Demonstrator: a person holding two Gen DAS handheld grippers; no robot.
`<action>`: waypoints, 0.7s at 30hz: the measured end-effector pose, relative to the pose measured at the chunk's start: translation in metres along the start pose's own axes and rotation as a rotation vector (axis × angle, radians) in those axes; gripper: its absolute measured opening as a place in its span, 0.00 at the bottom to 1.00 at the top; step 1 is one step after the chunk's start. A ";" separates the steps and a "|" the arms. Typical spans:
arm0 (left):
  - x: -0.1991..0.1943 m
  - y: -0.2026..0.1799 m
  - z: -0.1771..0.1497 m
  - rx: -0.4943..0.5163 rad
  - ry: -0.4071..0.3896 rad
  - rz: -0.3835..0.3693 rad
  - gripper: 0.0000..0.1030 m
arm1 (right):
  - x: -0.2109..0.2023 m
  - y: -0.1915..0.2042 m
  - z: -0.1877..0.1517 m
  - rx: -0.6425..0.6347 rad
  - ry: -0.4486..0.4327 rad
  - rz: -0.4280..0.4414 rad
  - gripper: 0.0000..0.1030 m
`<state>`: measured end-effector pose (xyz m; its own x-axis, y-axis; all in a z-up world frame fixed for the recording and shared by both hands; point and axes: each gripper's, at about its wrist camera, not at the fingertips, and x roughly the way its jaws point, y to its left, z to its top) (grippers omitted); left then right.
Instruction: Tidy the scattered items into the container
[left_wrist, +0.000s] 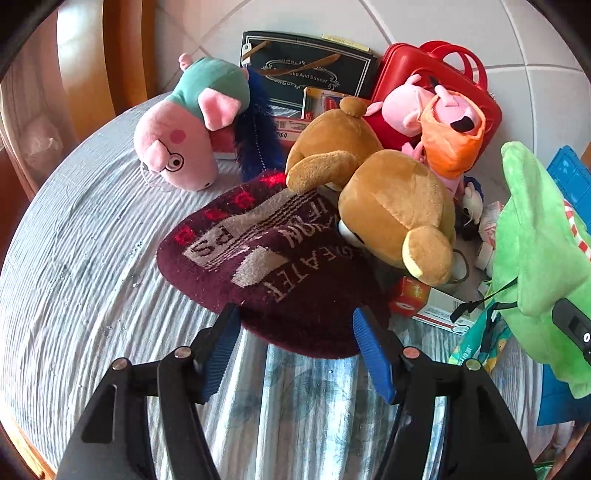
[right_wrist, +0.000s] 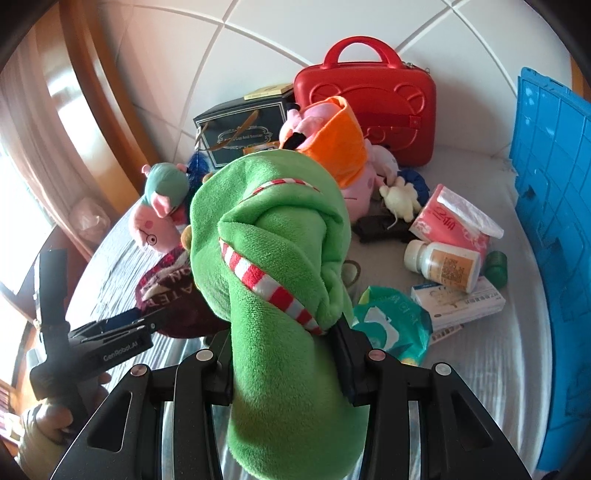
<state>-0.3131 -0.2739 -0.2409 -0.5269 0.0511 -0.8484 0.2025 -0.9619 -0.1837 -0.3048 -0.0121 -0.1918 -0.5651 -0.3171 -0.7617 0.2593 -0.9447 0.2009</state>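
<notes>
Mid-tidy: right gripper (right_wrist: 284, 363) clamped on a green plush toy with red-and-white striped trim (right_wrist: 273, 258), held up, probably bound for the blue plastic crate (right_wrist: 554, 229) right of it. Left gripper (left_wrist: 295, 354), jaws wide and empty, poised at the maroon knitted hat (left_wrist: 266, 258) left of the toy. Next: straddle the hat's brim, close.

left tool (left_wrist: 295, 332): jaws apart, tilted down; right tool (right_wrist: 284, 354): clamped, tilted down

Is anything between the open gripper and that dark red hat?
Nothing visible is. The left gripper stands open right at the near edge of the maroon hat. The brown teddy lies on the hat's far side.
</notes>
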 end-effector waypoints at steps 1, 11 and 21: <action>0.006 0.000 0.001 -0.001 0.013 -0.003 0.61 | 0.003 0.000 0.000 0.000 0.004 0.001 0.39; 0.022 -0.018 0.008 0.072 -0.024 0.006 0.18 | 0.030 0.007 0.000 -0.024 0.043 -0.020 0.39; -0.064 -0.036 0.004 0.144 -0.249 0.090 0.16 | 0.003 0.019 -0.001 -0.047 -0.014 -0.015 0.39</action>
<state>-0.2897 -0.2438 -0.1781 -0.7018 -0.0867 -0.7071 0.1476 -0.9887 -0.0253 -0.3006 -0.0313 -0.1911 -0.5798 -0.3044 -0.7558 0.2869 -0.9445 0.1603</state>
